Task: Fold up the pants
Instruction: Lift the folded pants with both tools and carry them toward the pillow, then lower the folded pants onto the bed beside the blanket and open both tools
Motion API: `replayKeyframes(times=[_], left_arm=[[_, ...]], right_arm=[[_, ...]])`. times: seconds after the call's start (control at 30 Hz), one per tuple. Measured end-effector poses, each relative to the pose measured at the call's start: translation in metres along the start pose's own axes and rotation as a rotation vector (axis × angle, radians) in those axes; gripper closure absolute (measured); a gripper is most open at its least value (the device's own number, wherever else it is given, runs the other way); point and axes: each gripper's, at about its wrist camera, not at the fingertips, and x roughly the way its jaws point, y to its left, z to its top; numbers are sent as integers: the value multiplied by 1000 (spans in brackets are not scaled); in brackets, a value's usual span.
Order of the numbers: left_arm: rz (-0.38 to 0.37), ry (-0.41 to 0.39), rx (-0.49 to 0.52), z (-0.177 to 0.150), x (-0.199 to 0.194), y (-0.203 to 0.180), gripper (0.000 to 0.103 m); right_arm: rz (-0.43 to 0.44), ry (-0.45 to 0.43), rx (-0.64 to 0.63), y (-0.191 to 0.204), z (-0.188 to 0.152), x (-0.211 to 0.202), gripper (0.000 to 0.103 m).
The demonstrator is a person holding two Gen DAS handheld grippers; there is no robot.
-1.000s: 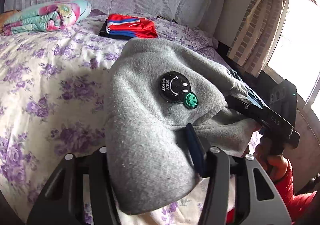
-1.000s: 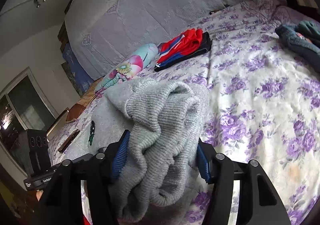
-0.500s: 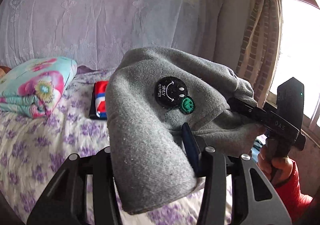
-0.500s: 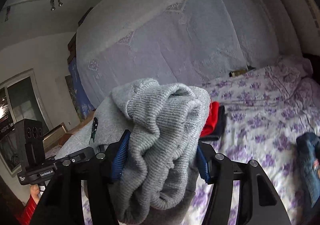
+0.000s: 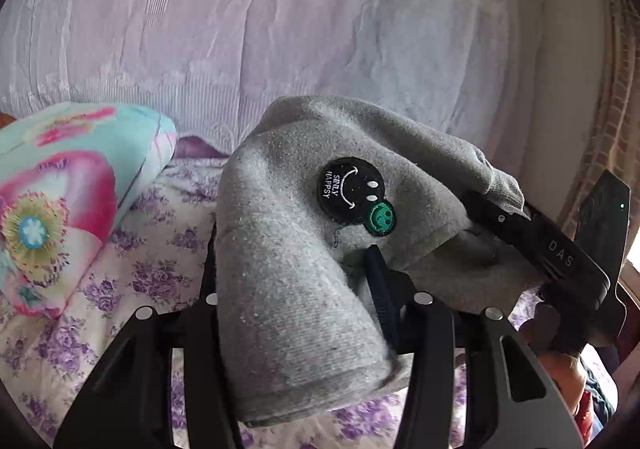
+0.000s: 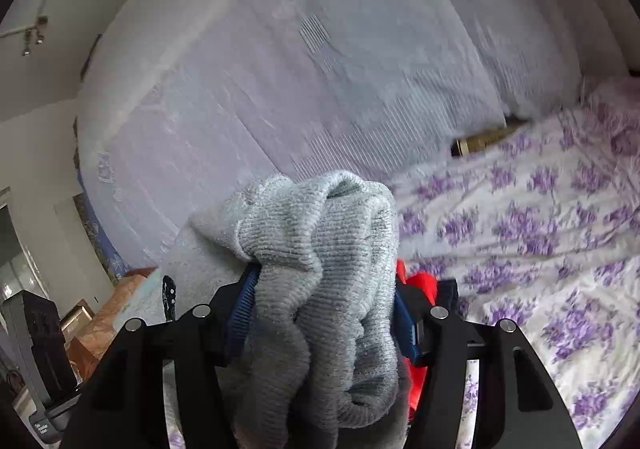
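The grey pants (image 5: 288, 281) hang bunched in the air above the flowered bed (image 6: 540, 217), pinched by both tools: the left gripper (image 5: 296, 289) clamps one folded edge, jaws easing apart slightly, and the right gripper (image 6: 324, 313) squeezes the ribbed end.

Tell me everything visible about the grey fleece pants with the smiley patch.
The grey fleece pants are bunched and held up above the purple-flowered bedsheet, gripped at two spots. The left gripper, its jaws opening, has a thick fold between them; the right gripper clamps the ribbed knit band. A round black smiley patch and a smaller green one sit on the fuzzy fabric.
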Motion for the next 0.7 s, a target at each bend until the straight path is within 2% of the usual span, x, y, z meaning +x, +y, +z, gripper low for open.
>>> replayKeyframes(times=[0.03,0.07,0.1,0.13,0.17,0.2,0.23,0.27,0.3,0.33,0.43,0.5,0.57,0.63,0.67,0.7], left_arm=[[18,56,-30,-8,27,12,54],[37,120,-61,-20,54,23,54],[60,188,-78,-33,79,33,43],[39,170,-96,-41,83,42,34],[36,158,-90,-39,77,43,30],[51,156,-45,-34,70,38,30],[103,107,18,-28,57,30,30],[188,30,70,-25,43,23,30],[262,-26,99,-24,33,19,29],[296,-59,105,-21,24,17,27],[242,-88,43,-14,8,21,26],[213,-58,31,-14,12,24,25],[222,0,47,-18,29,26,24],[250,85,75,-28,52,21,23],[257,105,78,-34,60,22,21],[276,93,74,-36,61,24,14]], right_arm=[[-33,81,28,-19,-13,30,41],[-74,165,43,-38,-25,58,31],[-76,189,50,-51,-38,72,21],[-66,164,66,-61,-41,73,5],[-69,167,70,-60,-38,70,5],[-76,165,54,-54,-32,64,5],[-86,136,23,-45,-25,55,5],[-94,102,-12,-36,-19,44,5],[-113,60,-51,-25,-16,33,5],[-139,10,-92,-14,-14,20,5],[-208,-180,-264,24,-20,-11,5],[-277,-230,-390,46,-23,-18,5],[-292,-232,-432,53,-26,-16,6],[-318,-204,-407,44,-26,-8,6],[-357,-131,-390,37,-27,5,6],[-359,-4,-362,23,-27,27,6]])
